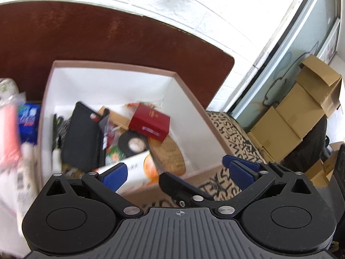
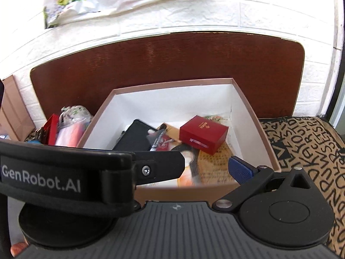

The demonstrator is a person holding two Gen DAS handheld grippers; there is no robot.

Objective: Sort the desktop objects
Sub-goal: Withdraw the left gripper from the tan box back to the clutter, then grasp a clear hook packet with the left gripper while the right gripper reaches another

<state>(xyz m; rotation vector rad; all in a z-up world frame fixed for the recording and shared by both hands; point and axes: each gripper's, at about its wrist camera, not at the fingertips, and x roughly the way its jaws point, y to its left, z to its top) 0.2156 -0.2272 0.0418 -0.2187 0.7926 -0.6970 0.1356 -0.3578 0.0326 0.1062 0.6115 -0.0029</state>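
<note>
A brown box with white inner walls (image 1: pixel 189 99) (image 2: pixel 243 99) stands on the patterned cloth. Inside lie a red case (image 1: pixel 149 122) (image 2: pixel 203 133), a black wallet (image 1: pixel 83 136) (image 2: pixel 135 137), a black tape roll (image 1: pixel 133 143), a wooden oval piece (image 1: pixel 170 153) (image 2: pixel 212 164) and an orange-printed packet (image 1: pixel 138 170). My left gripper (image 1: pixel 177 170) is open and empty, just in front of the box's near wall. My right gripper (image 2: pixel 207 166) looks open and empty over the box's near edge; the left gripper's body (image 2: pixel 64 172) hides its left finger.
Loose packets and a red and white item lie left of the box (image 1: pixel 19 133) (image 2: pixel 69 125). A dark brown headboard (image 2: pixel 172 64) and white brick wall rise behind. Cardboard boxes (image 1: pixel 301 112) are stacked at the right. The lettered cloth (image 2: pixel 301 151) spreads to the right.
</note>
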